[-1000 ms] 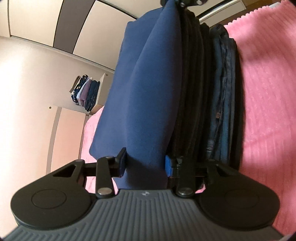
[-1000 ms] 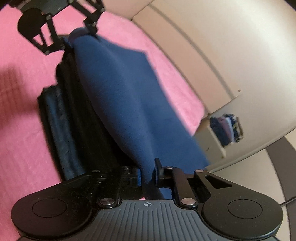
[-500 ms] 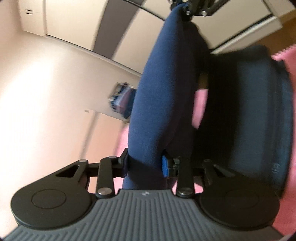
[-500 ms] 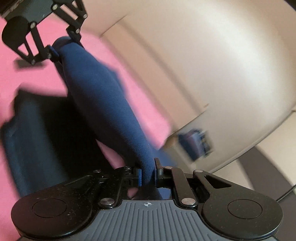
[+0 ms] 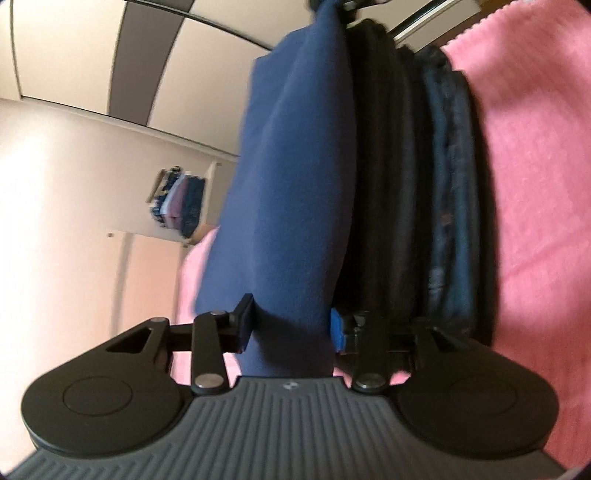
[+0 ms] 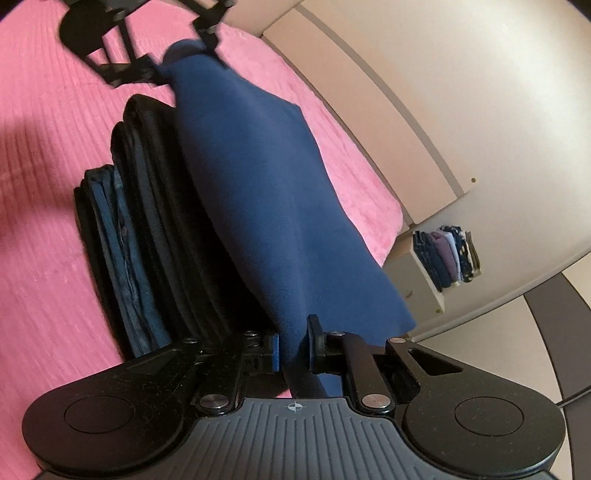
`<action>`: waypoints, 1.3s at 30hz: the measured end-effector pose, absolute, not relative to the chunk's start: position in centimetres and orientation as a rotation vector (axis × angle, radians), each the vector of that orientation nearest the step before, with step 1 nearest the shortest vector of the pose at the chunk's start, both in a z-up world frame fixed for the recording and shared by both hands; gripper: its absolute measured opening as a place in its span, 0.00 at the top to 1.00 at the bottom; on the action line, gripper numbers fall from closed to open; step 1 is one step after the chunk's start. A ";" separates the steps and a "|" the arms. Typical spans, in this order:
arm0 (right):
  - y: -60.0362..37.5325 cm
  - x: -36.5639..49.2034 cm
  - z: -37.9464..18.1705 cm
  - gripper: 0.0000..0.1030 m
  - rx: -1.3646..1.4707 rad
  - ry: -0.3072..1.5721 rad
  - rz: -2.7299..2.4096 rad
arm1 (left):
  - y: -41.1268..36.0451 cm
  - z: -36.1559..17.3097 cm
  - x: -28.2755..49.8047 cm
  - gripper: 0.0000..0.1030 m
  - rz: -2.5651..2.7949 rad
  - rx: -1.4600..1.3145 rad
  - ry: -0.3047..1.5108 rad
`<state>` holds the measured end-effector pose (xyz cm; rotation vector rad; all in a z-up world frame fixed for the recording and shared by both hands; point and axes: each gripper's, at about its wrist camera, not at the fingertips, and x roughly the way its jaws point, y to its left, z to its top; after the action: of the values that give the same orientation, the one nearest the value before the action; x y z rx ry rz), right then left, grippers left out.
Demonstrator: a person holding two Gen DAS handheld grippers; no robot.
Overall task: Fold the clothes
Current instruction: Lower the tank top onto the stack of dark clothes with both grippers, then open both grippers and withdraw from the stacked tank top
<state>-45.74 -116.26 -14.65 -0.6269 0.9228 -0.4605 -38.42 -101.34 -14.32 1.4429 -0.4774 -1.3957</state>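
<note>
Black left gripper (image 5: 291,325), blue pads, silver screws, ribbed grey base

The navy cloth (image 5: 291,206) hides the near side of the dark pile (image 5: 417,192) behind it. The right gripper (image 5: 334,3) is cut off at the top edge. Shelf clothes (image 5: 181,206) beside the cloth are blurred.
</note>
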 end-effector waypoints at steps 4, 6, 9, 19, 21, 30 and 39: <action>-115.9 -45.6 -16.3 0.90 -0.635 0.950 -0.465 | -100.9 -15.7 -38.1 0.65 -1.396 1.441 -0.420; -116.0 -45.8 -16.1 0.90 -0.627 0.951 -0.475 | -100.5 -16.9 -38.8 0.66 -1.407 1.467 -0.405; -117.0 -46.0 -15.3 0.90 -0.614 0.939 -0.512 | -99.8 -16.3 -39.1 0.65 -1.420 1.434 -0.365; -116.1 -46.2 -15.6 0.90 -0.603 0.992 -0.539 | -100.8 -16.7 -39.3 0.65 -1.405 1.450 -0.309; -115.5 -46.6 -14.9 0.90 -0.580 0.992 -0.550 | -100.1 -16.0 -39.3 0.63 -1.391 1.454 -0.301; -112.1 -46.0 -10.5 0.89 -0.397 0.858 -0.552 | -97.0 -8.7 -35.5 0.62 -1.401 1.022 0.195; -120.8 -45.5 -12.4 0.89 0.248 0.788 -0.660 | -102.8 -9.8 -32.6 0.61 -1.382 0.763 0.525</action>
<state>-45.45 -120.78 -12.44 0.2475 0.7883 -0.6602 -32.63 -102.79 -9.82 0.7632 0.5246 -1.3819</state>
